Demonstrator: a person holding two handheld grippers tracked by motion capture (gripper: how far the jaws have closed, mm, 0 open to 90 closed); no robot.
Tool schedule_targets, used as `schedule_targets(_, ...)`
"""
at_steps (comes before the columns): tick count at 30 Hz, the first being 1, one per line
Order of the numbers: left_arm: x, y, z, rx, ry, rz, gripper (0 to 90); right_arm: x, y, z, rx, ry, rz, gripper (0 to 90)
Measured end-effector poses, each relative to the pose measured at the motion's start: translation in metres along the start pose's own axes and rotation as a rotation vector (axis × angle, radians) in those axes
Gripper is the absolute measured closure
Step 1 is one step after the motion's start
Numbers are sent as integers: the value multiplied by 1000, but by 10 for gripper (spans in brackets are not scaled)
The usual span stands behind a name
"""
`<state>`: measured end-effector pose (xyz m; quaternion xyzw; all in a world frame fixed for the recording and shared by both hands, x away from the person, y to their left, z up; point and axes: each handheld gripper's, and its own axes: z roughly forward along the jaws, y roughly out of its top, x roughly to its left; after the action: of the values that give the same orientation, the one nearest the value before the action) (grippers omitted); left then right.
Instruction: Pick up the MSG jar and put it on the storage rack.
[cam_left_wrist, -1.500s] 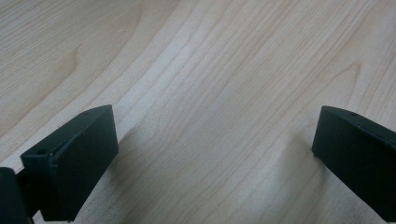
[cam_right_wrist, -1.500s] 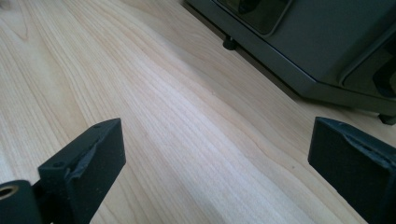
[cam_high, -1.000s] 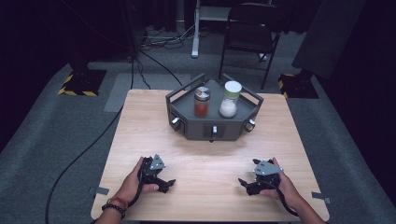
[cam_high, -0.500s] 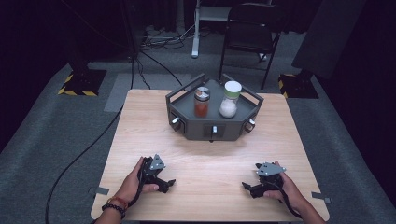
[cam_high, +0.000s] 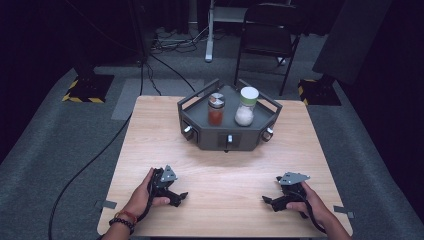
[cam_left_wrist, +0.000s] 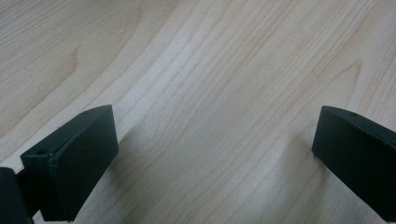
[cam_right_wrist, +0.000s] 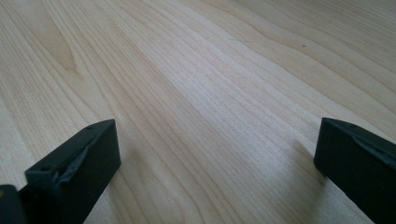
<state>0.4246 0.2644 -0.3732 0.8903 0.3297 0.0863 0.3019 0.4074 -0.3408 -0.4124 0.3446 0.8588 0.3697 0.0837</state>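
Note:
Near the front left of the wooden table (cam_high: 225, 170), a hand rests my left gripper (cam_high: 179, 198) on the wood, jaws open and pointing right. In the left gripper view the left gripper (cam_left_wrist: 215, 149) has only bare wood between its black fingertips (cam_left_wrist: 74, 158). My right gripper (cam_high: 269, 202) lies at the front right, pointing left. Its jaws have just been opening, and the right gripper (cam_right_wrist: 217, 154) stands wide with nothing between them. At the table's far middle sits a dark grey rack (cam_high: 227, 137) carrying a jar of red contents (cam_high: 216, 111) and a white-filled jar (cam_high: 246, 107).
The rack has small knobs along its front faces. A black chair (cam_high: 267, 35) and cables lie on the floor beyond the table. Yellow-striped stand bases (cam_high: 84, 87) flank the far corners. Grey tape pieces (cam_high: 107, 204) mark the table's front corners.
My right hand has shifted its gripper slightly to the right and toward the front edge. The left gripper and the jars have stayed put.

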Motion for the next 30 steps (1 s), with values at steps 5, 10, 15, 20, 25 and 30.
schedule_targets(5,0,0,0,0,-1,2,2,0,0,0,0,0,0,1)
schedule_targets(10,1,0,0,0,-2,4,2,0,0,0,0,-2,2,1)
schedule_targets(15,1,0,0,0,-3,4,2,1,0,0,0,-4,4,1)
schedule_targets(20,1,0,0,0,-2,4,1,1,0,0,0,-4,5,1)
schedule_targets(25,1,0,0,-1,-2,4,2,1,-1,-1,0,-7,7,1)
schedule_targets(30,1,0,0,-1,-3,4,2,1,-1,-1,0,-10,10,1)
